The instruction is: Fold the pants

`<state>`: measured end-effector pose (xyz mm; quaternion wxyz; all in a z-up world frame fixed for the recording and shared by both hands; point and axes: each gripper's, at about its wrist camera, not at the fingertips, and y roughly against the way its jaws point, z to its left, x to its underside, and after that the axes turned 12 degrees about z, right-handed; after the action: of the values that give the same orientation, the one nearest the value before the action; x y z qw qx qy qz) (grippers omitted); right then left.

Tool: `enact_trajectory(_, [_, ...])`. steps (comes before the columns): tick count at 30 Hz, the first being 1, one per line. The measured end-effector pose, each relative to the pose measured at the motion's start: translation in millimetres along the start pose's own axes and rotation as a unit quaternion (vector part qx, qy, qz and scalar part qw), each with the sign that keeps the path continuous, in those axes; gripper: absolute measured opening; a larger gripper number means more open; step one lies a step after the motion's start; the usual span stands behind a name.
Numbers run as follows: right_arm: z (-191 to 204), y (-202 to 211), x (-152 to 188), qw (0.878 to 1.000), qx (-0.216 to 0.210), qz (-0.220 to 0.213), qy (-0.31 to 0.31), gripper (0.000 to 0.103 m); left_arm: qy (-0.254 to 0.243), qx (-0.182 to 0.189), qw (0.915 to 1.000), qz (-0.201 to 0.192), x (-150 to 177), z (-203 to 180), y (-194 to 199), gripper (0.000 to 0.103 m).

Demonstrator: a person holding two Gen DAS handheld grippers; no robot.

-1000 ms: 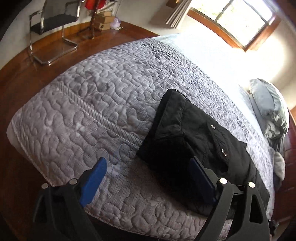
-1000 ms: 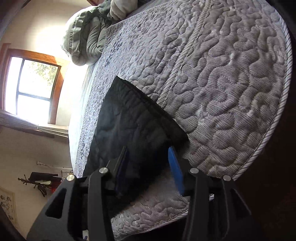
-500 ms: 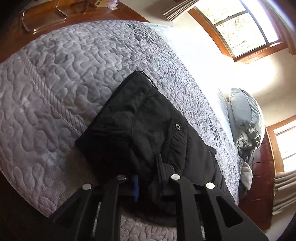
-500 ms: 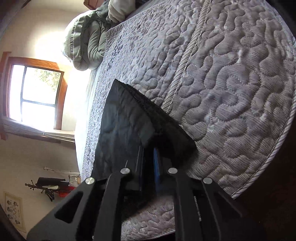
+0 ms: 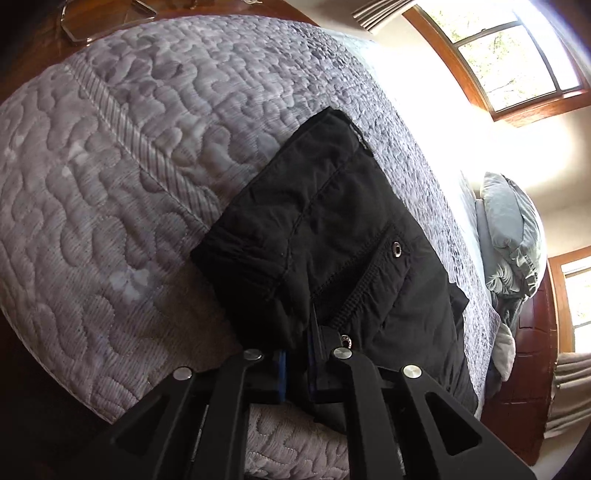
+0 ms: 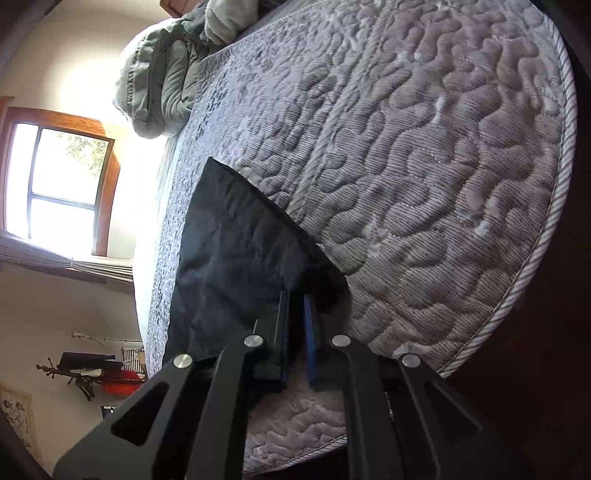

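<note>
Black pants (image 5: 332, 236) lie folded on a grey quilted bed (image 5: 110, 155). In the left wrist view my left gripper (image 5: 297, 354) is shut on the near edge of the pants, close to a metal snap (image 5: 397, 250). In the right wrist view the pants (image 6: 229, 258) show as a dark flat panel. My right gripper (image 6: 295, 325) is shut on their near corner at the foot of the bed (image 6: 424, 166). The cloth between each pair of blue pads is partly hidden.
Grey-green pillows (image 5: 513, 236) and bedding (image 6: 166, 74) are piled at the head of the bed. Wood-framed windows (image 5: 517, 55) stand beyond the far side. A wood floor (image 5: 40, 55) and a chair base (image 5: 107, 18) lie past the bed's foot. A coat rack (image 6: 88, 369) stands by the wall.
Both grippers were open one second ago and have closed on the near edge of the pants. The left gripper has moved in closer over the pants.
</note>
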<state>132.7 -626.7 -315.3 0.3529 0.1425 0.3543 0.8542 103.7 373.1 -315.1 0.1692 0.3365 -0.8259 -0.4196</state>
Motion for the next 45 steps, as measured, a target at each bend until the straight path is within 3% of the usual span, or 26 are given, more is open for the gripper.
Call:
enact_trajectory(6, [1, -5, 1, 1.0, 0.006, 0.01, 0.009, 0.006, -0.011, -0.013, 0.9998, -0.004, -5, -4, -3, 0.009])
enact_trajectory(9, [8, 4, 5, 1.0, 0.0, 0.007, 0.021, 0.012, -0.022, -0.029, 0.9993, -0.007, -2, -11, 4, 0.019])
enact_trajectory(11, [14, 15, 13, 1.0, 0.009, -0.007, 0.025, 0.012, -0.027, -0.049, 0.998, -0.029, 5, -18, 20, 0.036])
enact_trajectory(12, [15, 21, 17, 1.0, 0.008, -0.014, 0.024, 0.012, -0.028, -0.073, 0.9954, -0.055, 11, -21, 32, 0.06])
enact_trajectory(13, [17, 25, 21, 0.999, 0.008, -0.02, 0.026, 0.012, -0.032, -0.088, 0.9918, -0.086, 19, -26, 45, 0.071])
enact_trajectory(17, [36, 21, 33, 0.998, -0.009, -0.016, 0.053, 0.012, -0.073, -0.06, 0.9885, -0.118, 30, -51, 62, 0.074])
enact_trajectory(20, [51, -1, 30, 0.998, -0.009, -0.001, 0.068, 0.012, -0.111, -0.069, 0.9888, -0.072, 20, -67, 33, 0.078])
enact_trajectory(23, [51, -20, 23, 0.998, 0.004, 0.007, 0.059, 0.012, -0.1, -0.092, 0.9905, -0.026, 6, -57, 1, 0.075])
enact_trajectory(25, [40, -30, 17, 0.998, 0.026, 0.013, 0.047, 0.001, -0.083, -0.094, 0.9921, -0.006, 1, -45, -14, 0.064])
enact_trajectory(29, [26, -37, 13, 0.999, 0.024, 0.026, 0.036, 0.0, -0.075, -0.088, 0.9933, 0.008, -5, -35, -21, 0.059])
enact_trajectory(33, [33, -6, 12, 0.999, -0.003, -0.009, 0.035, 0.018, -0.07, -0.073, 0.9949, 0.012, -7, -29, -12, 0.057])
enact_trajectory(35, [33, 8, 11, 0.999, -0.005, -0.017, 0.034, 0.032, -0.075, -0.057, 0.9956, -0.001, -3, -30, -3, 0.066])
enact_trajectory(37, [30, 20, 10, 0.999, -0.001, -0.026, 0.032, 0.056, -0.08, -0.048, 0.9954, -0.022, 5, -34, 7, 0.083])
enact_trajectory(38, [26, 24, 10, 0.999, 0.001, -0.029, 0.024, 0.061, -0.083, -0.049, 0.9949, -0.031, 9, -35, 10, 0.084])
enact_trajectory(45, [-17, 19, 9, 0.998, -0.055, -0.025, -0.036, 0.064, -0.071, -0.072, 0.9946, -0.023, 15, -34, 4, 0.092])
